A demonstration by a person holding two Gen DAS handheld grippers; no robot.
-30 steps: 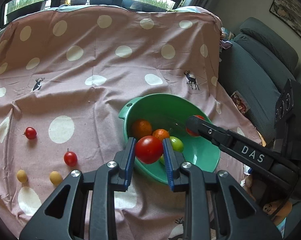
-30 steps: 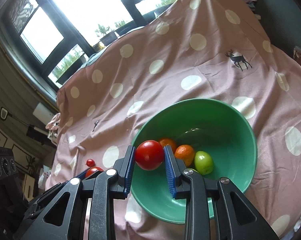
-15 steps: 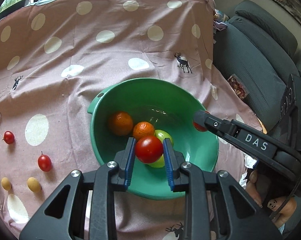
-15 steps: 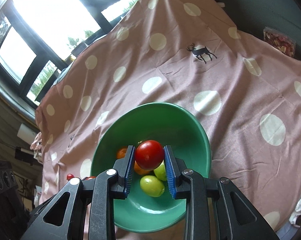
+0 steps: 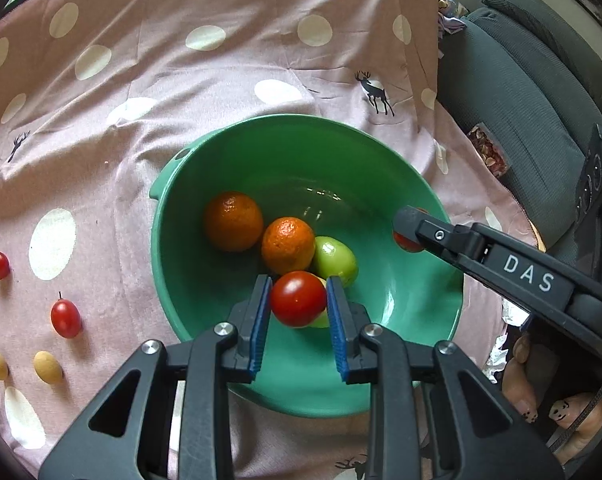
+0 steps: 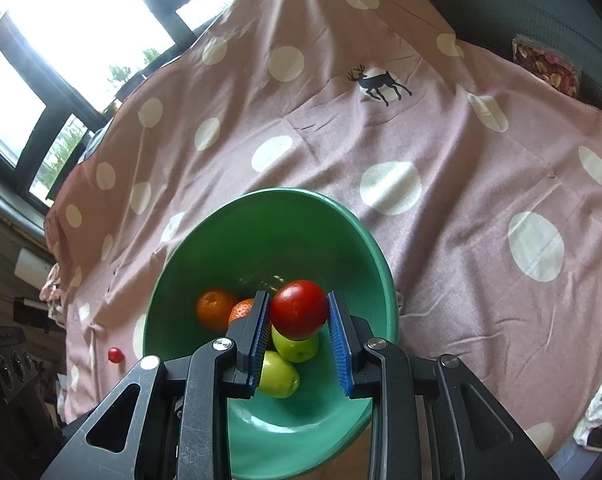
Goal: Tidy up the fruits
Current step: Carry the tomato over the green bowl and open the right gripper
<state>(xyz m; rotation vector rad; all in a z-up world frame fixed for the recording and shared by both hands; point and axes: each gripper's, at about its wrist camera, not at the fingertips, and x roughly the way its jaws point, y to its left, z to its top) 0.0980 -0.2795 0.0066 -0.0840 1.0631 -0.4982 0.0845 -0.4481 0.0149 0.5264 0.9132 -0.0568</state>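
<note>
My left gripper [image 5: 299,300] is shut on a red tomato [image 5: 298,299] and holds it over the green bowl [image 5: 413,308]. The bowl holds two oranges [image 5: 233,221] and green fruits [image 5: 335,261]. My right gripper [image 6: 299,312] is shut on another red tomato [image 6: 299,309] above the same bowl [image 6: 365,256], over two green fruits [image 6: 279,374] and oranges [image 6: 215,307]. The right gripper also shows in the left wrist view [image 5: 411,232], over the bowl's right side.
Pink polka-dot cloth [image 5: 221,80] covers the table. Two small red tomatoes [image 5: 65,318] and two yellow fruits [image 5: 47,367] lie left of the bowl. A grey sofa [image 5: 533,80] stands to the right with a snack packet [image 5: 489,150] on it.
Both grippers have moved in over the bowl and lower toward the fruit inside, each still holding its tomato.
</note>
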